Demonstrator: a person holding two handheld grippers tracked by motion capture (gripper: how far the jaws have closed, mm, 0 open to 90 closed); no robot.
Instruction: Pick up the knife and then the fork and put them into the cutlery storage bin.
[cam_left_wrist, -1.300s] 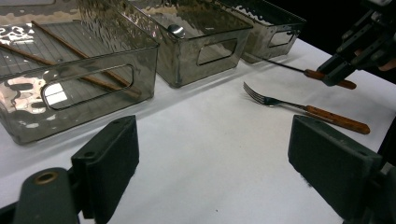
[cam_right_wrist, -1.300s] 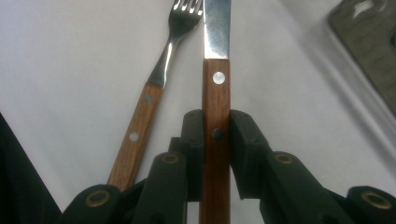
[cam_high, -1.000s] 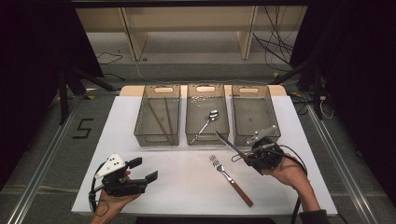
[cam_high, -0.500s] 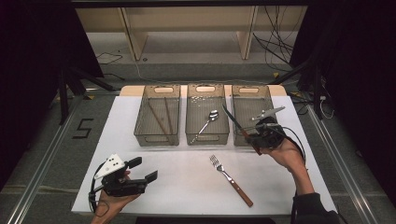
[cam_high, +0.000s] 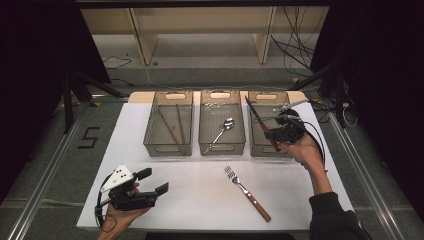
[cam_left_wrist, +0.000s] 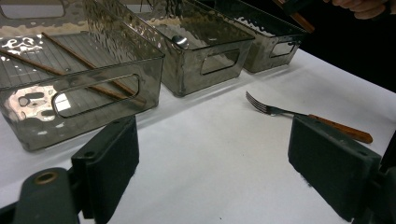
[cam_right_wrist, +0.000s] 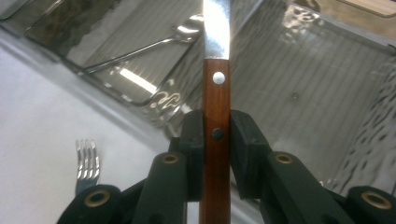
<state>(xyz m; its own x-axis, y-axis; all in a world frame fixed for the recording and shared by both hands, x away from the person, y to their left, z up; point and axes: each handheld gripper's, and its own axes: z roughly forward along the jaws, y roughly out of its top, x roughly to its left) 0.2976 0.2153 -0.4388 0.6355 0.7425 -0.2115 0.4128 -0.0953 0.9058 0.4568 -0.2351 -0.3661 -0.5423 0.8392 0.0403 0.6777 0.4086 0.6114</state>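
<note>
Knife (cam_high: 260, 125) was the item in hand, though the inspection ran from the left of the table. At the near left edge the left gripper (cam_high: 152, 182) lay low over the white table (cam_high: 200, 200), its jaws standing wide apart with nothing between them, as the left gripper view confirmed (cam_left_wrist: 210, 154) — judged to be idle, kept clear of the work.

Beyond it stood three clear bins in a row. The left bin (cam_high: 150, 145) contained two chopsticks (cam_high: 172, 125); the middle bin (cam_high: 240, 145) contained a spoon (cam_high: 222, 130). The arrangement suggested one kind of cutlery per bin.

In front of the middle bin a fork (cam_high: 245, 190) with a wooden handle lay on the table, apart from both grippers and apparently not yet sorted.

At the right, the right gripper (cam_high: 272, 132) was clamped on the knife's wooden handle (cam_right_wrist: 215, 140), blade pointing away from the hand and up-left in the high view. The knife hung over the right bin (cam_high: 257, 150) — held by the handle, in my judgement, so the blade could go down lengthwise into the bin. That bin's floor appeared bare in the right gripper view (cam_right_wrist: 303, 93).

Obstructions: the bin's near wall and rim sat beneath the handle end and would need clearing on the way down. Nothing else stood in the way.
</note>
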